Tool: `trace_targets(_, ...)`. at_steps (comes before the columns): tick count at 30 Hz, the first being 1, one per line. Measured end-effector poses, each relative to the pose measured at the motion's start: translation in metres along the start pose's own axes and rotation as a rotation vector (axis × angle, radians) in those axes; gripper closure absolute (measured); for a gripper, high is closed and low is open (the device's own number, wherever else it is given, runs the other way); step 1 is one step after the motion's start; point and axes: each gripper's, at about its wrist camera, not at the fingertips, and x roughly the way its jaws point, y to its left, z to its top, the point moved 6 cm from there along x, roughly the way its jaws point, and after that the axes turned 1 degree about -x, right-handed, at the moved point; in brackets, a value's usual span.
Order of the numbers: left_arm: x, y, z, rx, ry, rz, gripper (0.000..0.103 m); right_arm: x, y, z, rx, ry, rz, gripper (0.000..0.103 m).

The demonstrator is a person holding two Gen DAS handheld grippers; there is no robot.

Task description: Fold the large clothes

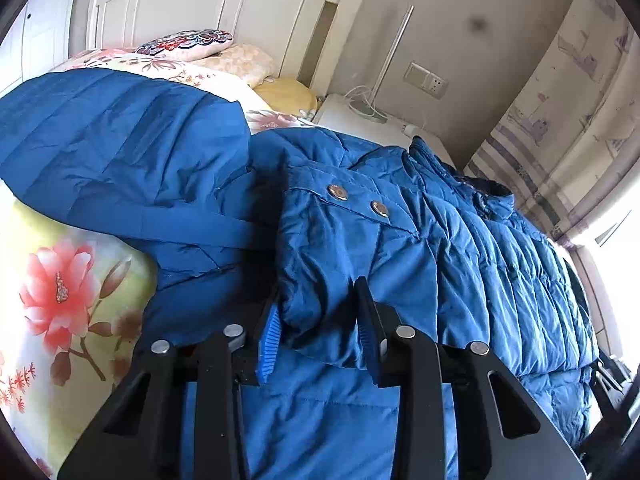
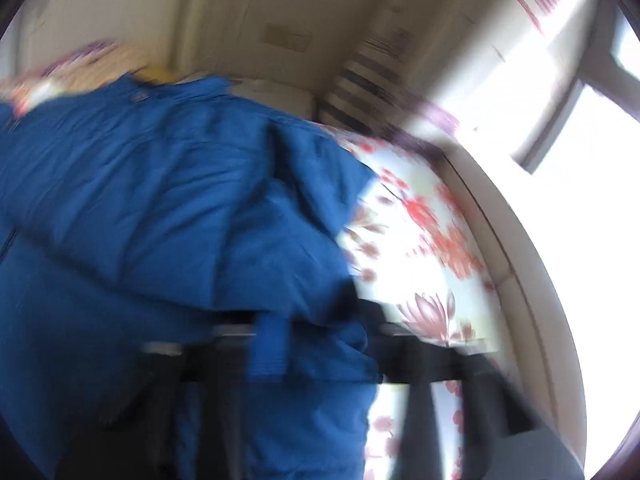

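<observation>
Gripping blue jacket (image 1: 400, 240) atop floral bedspread (image 1: 60, 280)

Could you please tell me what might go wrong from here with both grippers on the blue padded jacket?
The left gripper pinches only a puffy cuff of the jacket, so the slick fabric may slip free. The right gripper view is blurred, so its bite near the jacket's edge is uncertain and could fail.
</observation>
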Motion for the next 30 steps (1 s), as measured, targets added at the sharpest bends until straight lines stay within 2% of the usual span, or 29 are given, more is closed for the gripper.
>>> trace_targets(3, -0.003, 0.000, -0.003, 0.010, 0.002, 0.003, 0.072, 0.002, -0.015, -0.004, 0.110, 0.002, 0.074, 0.082)
trace_targets(5, -0.004, -0.001, -0.004, 0.023, 0.004, 0.023, 0.072, 0.005, -0.014, -0.005, 0.097, 0.034, 0.087, 0.079)
trace_targets(8, -0.005, 0.001, -0.004, 0.016, 0.010, 0.026, 0.072, -0.003, -0.017, -0.006, 0.095, 0.081, 0.093, 0.061)
trace_targets(9, -0.004, 0.002, -0.004, 0.013, 0.013, 0.027, 0.072, -0.015, -0.022, 0.000, 0.141, 0.056, 0.119, 0.054)
trace_targets(11, -0.001, 0.002, -0.004, 0.010, 0.019, 0.036, 0.072, -0.033, -0.028, 0.012, 0.198, -0.026, 0.101, 0.054)
trace_targets(14, 0.001, 0.001, -0.004, 0.016, 0.022, 0.048, 0.071, -0.046, -0.009, 0.045, 0.165, -0.143, 0.111, 0.054)
trace_targets(15, 0.001, 0.001, -0.004, 0.019, 0.021, 0.052, 0.071, -0.043, -0.003, 0.054, 0.145, -0.155, 0.111, 0.054)
trace_targets(18, 0.002, 0.000, -0.005, 0.026, 0.020, 0.064, 0.071, -0.011, 0.026, 0.088, 0.125, -0.114, 0.163, 0.054)
trace_targets(21, 0.003, 0.000, -0.006, 0.028, 0.020, 0.069, 0.071, 0.028, 0.043, 0.100, 0.078, -0.066, 0.182, 0.054)
trace_targets(23, 0.004, 0.001, -0.005, 0.022, 0.023, 0.062, 0.070, 0.076, 0.042, 0.083, 0.116, 0.097, 0.185, 0.051)
trace_targets(24, 0.004, 0.001, -0.006, 0.020, 0.024, 0.060, 0.070, 0.086, 0.041, 0.078, 0.149, 0.114, 0.227, 0.051)
trace_targets(25, 0.004, 0.001, -0.005, 0.021, 0.025, 0.061, 0.070, 0.088, 0.036, 0.077, 0.194, 0.101, 0.256, 0.051)
trace_targets(27, 0.005, 0.001, -0.005, 0.022, 0.026, 0.062, 0.070, 0.078, 0.035, 0.077, 0.217, 0.108, 0.235, 0.050)
trace_targets(29, 0.005, 0.001, -0.006, 0.021, 0.027, 0.061, 0.070, 0.051, 0.044, 0.082, 0.214, 0.035, 0.253, 0.048)
trace_targets(30, 0.006, 0.001, -0.006, 0.021, 0.028, 0.061, 0.070, 0.039, 0.053, 0.084, 0.190, 0.001, 0.270, 0.042)
